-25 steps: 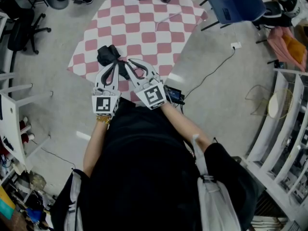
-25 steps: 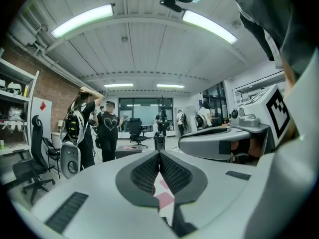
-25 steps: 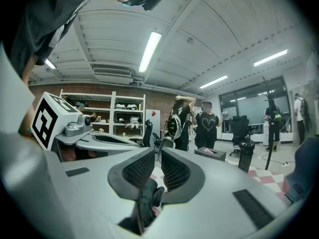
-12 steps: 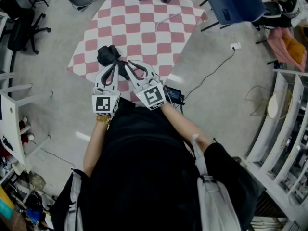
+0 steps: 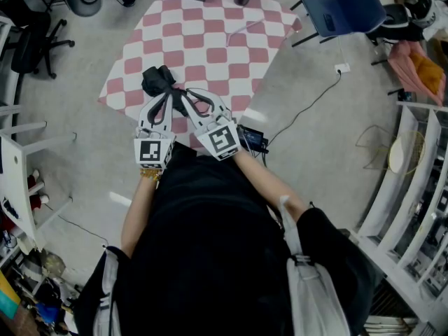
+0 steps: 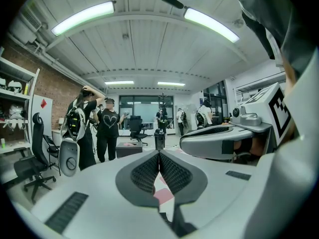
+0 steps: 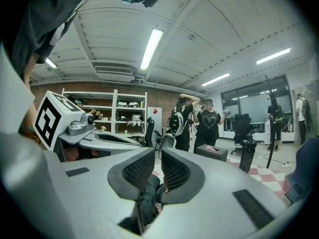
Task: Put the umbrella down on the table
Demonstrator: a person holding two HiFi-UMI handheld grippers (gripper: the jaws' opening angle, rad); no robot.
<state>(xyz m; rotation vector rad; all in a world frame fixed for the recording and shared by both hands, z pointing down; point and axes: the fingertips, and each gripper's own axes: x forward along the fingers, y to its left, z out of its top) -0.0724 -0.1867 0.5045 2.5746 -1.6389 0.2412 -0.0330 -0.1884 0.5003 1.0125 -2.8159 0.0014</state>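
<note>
Grey workshop floor (image 5: 315, 159), shelving (image 5: 420, 187) down the right side, a blue chair (image 5: 350, 9) further off, and in the middle a table (image 5: 273, 19) under a pink-and-white checked cloth (image 5: 210, 47). Over its near corner, a black folding umbrella (image 5: 158, 81), collapsed and bunched, close in front of the person (image 5: 203, 243) and the two tools. On the right gripper (image 7: 158, 154), jaws clamped on the umbrella: dark folds of canopy wedged low between the ribbed pads, tips a sliver apart above. On the left gripper (image 6: 159, 156), jaws closed tip to tip just beside it, with checked cloth visible through the gap beneath the tips; something dark down at the root of the jaws, too unclear to name, so no firm claim of a hold there. Hard to tell from above whether already resting on the cloth or hanging just over it. Long axis, in the head view, slanting from between the tools up and to the left, away from the person; fat bunched end far, slimmer end near, at the jaws; handle end not identifiable. Probably light and only half stiff: a rigid shaft inside, loose slippery fabric outside, apt to slide or bunch within a pinch and to sag at the free end. Best gripped on the firm core near the middle rather than on loose folds alone. Nothing fragile apart from thin ribs, so likely a gentle lowering flat onto the cloth, long side down, before any release.
</note>
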